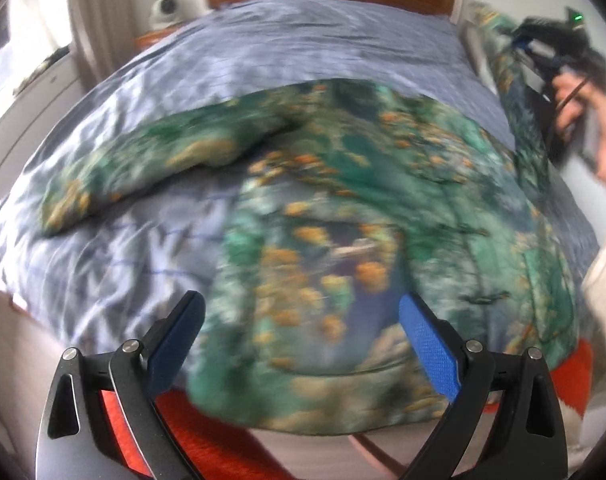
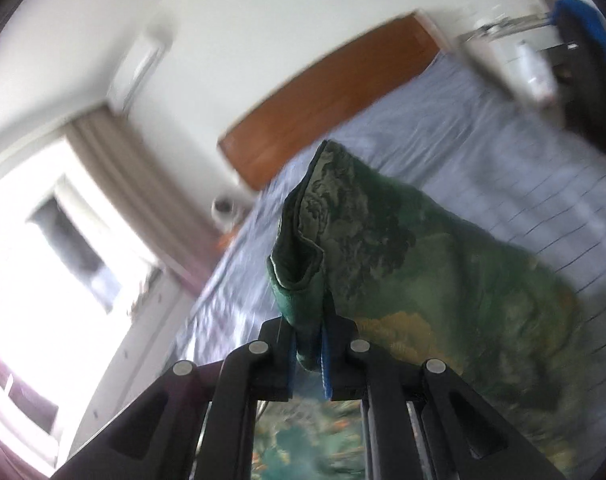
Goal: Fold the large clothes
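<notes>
The right claw [image 2: 307,354] was clamped on the green garment's [image 1: 343,208] edge (lifted above the bed [image 1: 263,40]); the left claw [image 1: 301,312] stood apart.

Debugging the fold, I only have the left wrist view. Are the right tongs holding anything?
Observer: Yes. The right tongs are shut on a bunched edge of the green jacket, cloth pinched between the blue pads.
Operator: Is that edge lifted or flat?
Observer: Lifted. It stands up above the bed, and the rest of the jacket trails down toward the sheet.
Operator: Which way do the right tongs face?
Observer: Toward the wooden headboard; a bright window is at left in that view.
Operator: And my left tongs?
Observer: The right view shows only a blurred black and blue part at its top right edge. Your view shows the left tongs open, nothing between them.
</notes>
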The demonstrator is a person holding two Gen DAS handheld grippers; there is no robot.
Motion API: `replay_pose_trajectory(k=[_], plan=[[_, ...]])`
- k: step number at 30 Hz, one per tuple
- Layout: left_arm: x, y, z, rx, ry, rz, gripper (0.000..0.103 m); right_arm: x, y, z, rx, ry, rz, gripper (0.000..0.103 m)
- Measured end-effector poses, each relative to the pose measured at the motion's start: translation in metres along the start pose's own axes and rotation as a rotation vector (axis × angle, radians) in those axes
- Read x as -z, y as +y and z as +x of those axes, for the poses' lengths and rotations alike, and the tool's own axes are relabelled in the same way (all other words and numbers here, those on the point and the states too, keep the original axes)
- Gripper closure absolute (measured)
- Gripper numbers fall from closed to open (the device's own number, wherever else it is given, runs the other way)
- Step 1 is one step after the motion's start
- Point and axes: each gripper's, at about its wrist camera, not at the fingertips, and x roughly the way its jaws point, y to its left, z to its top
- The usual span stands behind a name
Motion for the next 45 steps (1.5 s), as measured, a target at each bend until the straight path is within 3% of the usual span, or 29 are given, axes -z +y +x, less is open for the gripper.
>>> replay_pose_trajectory(k=[4,6,9,11,13,15,17,19,21,23,26,30,31,34,36,38,40,41,43,45], plan=[[0.013,0.038,0.000,-0.043,0.012,-0.077,0.005,0.071,0.037,0.093,0.047,0.132,-0.072,0.093],[0.019,0.049,0.002,-0.063,0.024,-0.091,0.005,0.101,0.040,0.120,0.077,0.182,-0.085,0.092],[0.023,0.061,0.010,-0.064,0.054,-0.103,0.005,0.148,0.027,0.155,0.088,0.290,-0.077,0.072],[0.015,0.062,0.018,-0.019,0.074,-0.114,0.005,0.166,0.008,0.168,0.049,0.388,-0.027,0.040],[-0.001,0.059,0.023,0.070,0.073,-0.128,0.005,0.167,-0.009,0.172,-0.005,0.442,0.035,0.036],[-0.026,0.049,0.027,0.168,0.057,-0.125,0.005,0.170,-0.013,0.157,-0.120,0.490,0.073,0.036],[-0.060,0.033,0.035,0.253,0.042,-0.094,0.004,0.171,-0.016,0.131,-0.201,0.510,0.055,0.035],[-0.098,0.011,0.052,0.288,0.033,-0.056,0.004,0.165,-0.024,0.092,-0.229,0.496,-0.008,0.033],[-0.136,-0.016,0.080,0.303,0.046,-0.015,0.004,0.162,-0.030,0.058,-0.175,0.458,-0.087,0.028],[-0.164,-0.042,0.110,0.292,0.077,0.029,0.004,0.157,-0.045,0.013,-0.059,0.404,-0.215,0.025],[-0.199,-0.097,0.173,0.186,0.113,0.139,0.004,0.150,-0.076,-0.024,0.112,0.382,-0.373,0.022],[-0.205,-0.131,0.239,-0.017,0.148,0.177,0.008,0.138,-0.137,-0.049,0.289,0.380,-0.453,0.022],[-0.203,-0.134,0.251,-0.050,0.167,0.176,0.016,0.135,-0.155,-0.051,0.333,0.384,-0.459,0.022],[-0.195,-0.132,0.266,-0.070,0.188,0.130,0.017,0.127,-0.194,-0.038,0.433,0.428,-0.491,0.022],[-0.193,-0.131,0.265,-0.071,0.177,0.117,0.016,0.123,-0.196,-0.030,0.422,0.448,-0.526,0.022],[-0.191,-0.130,0.266,-0.070,0.176,0.122,0.015,0.121,-0.190,-0.022,0.430,0.399,-0.598,0.024],[-0.190,-0.131,0.271,-0.049,0.183,0.129,0.004,0.112,-0.205,-0.020,0.542,0.330,-0.557,0.023],[-0.189,-0.134,0.274,-0.043,0.185,0.137,0.002,0.107,-0.225,-0.021,0.569,0.332,-0.471,0.022],[-0.186,-0.143,0.279,-0.064,0.174,0.169,0.002,0.105,-0.256,-0.022,0.564,0.362,-0.341,0.015],[-0.182,-0.147,0.281,-0.089,0.154,0.180,0.002,0.109,-0.260,-0.024,0.541,0.378,-0.321,0.015]])
